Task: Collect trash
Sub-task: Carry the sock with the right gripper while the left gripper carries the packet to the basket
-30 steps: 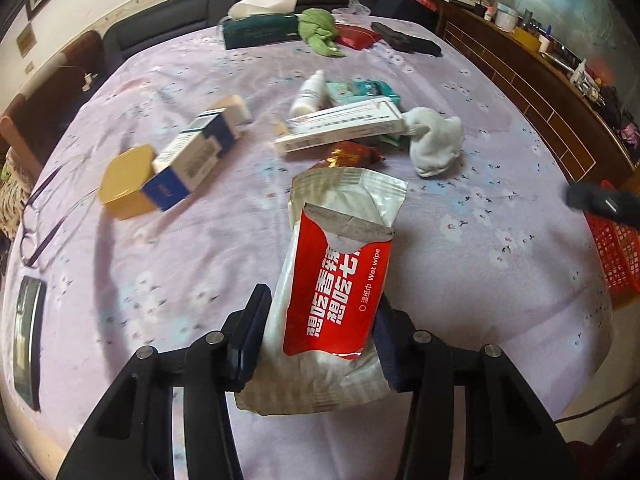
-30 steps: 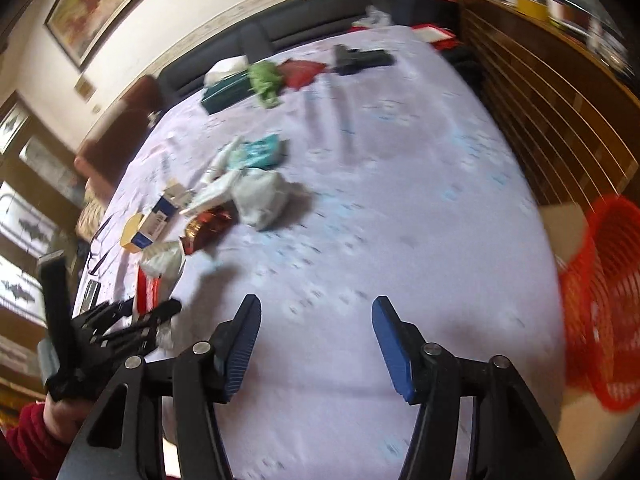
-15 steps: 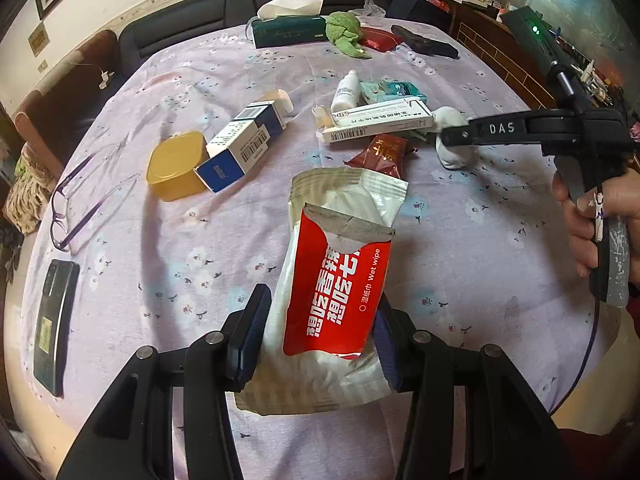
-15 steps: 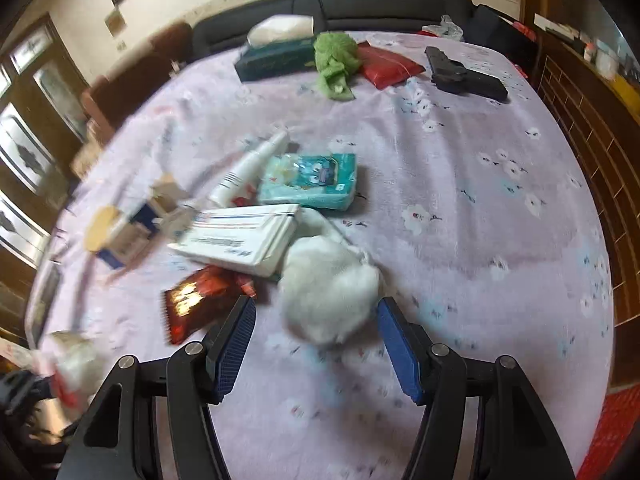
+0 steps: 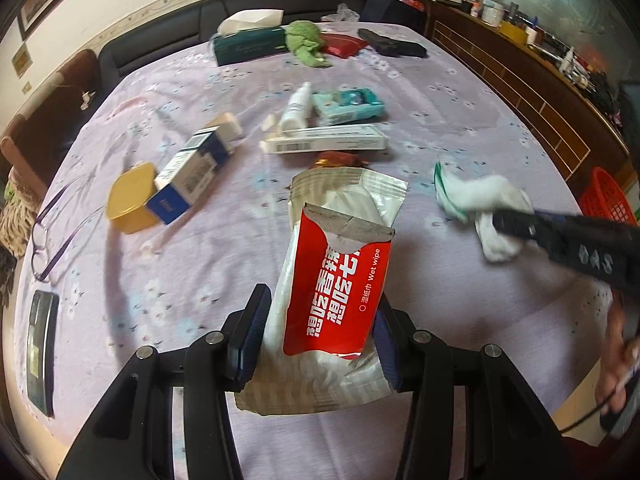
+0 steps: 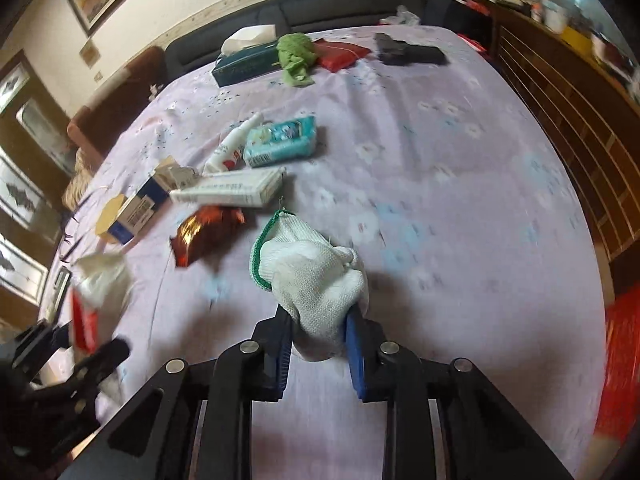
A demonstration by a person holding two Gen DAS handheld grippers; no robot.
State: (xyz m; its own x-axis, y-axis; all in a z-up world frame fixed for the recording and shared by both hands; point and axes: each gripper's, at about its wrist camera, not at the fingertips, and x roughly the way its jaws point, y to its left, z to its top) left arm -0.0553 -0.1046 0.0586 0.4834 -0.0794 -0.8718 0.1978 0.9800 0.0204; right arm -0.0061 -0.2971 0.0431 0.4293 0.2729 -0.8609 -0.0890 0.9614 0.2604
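My left gripper (image 5: 318,336) is shut on a red and white wet wipe packet (image 5: 340,280), torn open at its top and held upright above the purple tablecloth (image 5: 192,248). My right gripper (image 6: 318,344) has a white knitted glove with a green cuff (image 6: 312,276) between its blue pads; its jaws are closing and the pads press the glove's lower end. In the left wrist view the glove (image 5: 480,200) shows at the right, with the right gripper's dark body (image 5: 576,244) over it. The left gripper and its packet (image 6: 86,300) appear blurred at the lower left of the right wrist view.
On the cloth lie a shiny red wrapper (image 6: 204,232), a long white box (image 6: 232,188), a teal tissue pack (image 6: 280,142), a white tube (image 6: 232,148), a blue and white carton (image 5: 192,172) and a yellow tub (image 5: 132,200). A red basket (image 5: 608,200) stands off the table's right edge.
My right gripper came in over the white glove, closed on it, and the glove has shifted right, away from the white box. The left gripper still holds the packet.
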